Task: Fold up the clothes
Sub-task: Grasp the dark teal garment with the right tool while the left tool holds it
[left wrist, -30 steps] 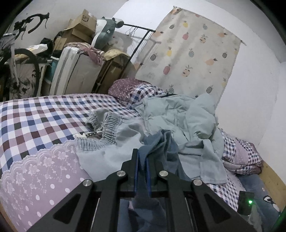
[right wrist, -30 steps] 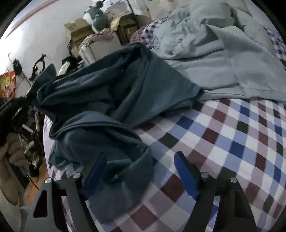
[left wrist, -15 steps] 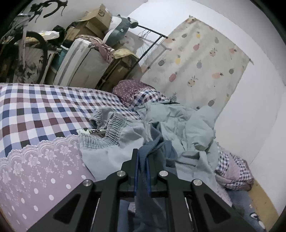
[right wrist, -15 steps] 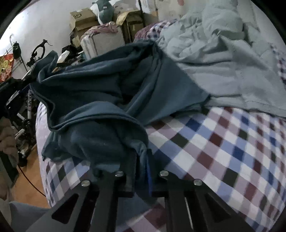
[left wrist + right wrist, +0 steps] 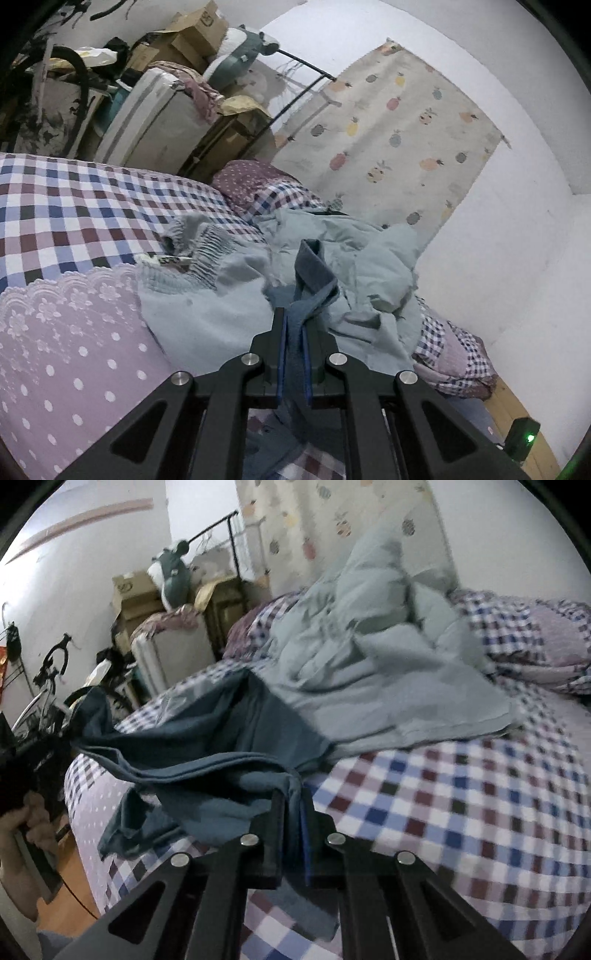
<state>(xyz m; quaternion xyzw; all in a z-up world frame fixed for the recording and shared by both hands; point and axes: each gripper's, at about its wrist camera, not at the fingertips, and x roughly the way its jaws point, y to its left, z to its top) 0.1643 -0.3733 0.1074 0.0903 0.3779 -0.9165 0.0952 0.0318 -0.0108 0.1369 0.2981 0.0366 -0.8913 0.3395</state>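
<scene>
Dark blue garment (image 5: 207, 746) stretched above checked bed (image 5: 461, 812); left tool (image 5: 294, 332) and right tool (image 5: 293, 812) each clenched on its fabric.

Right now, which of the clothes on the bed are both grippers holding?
The dark blue garment: the left gripper and right gripper both pinch it, while the pale grey-green clothes lie loose, unheld.

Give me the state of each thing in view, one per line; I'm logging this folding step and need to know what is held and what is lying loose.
Left hand-held gripper: shut on the dark blue garment.
Right hand-held gripper: shut on the dark blue garment.
Dark blue garment: unfolded, stretched between both grippers, partly lifted off the bed.
Light blue-grey clothes: crumpled in a loose pile, unfolded.
Checked bedsheet: spread flat on the bed.
</scene>
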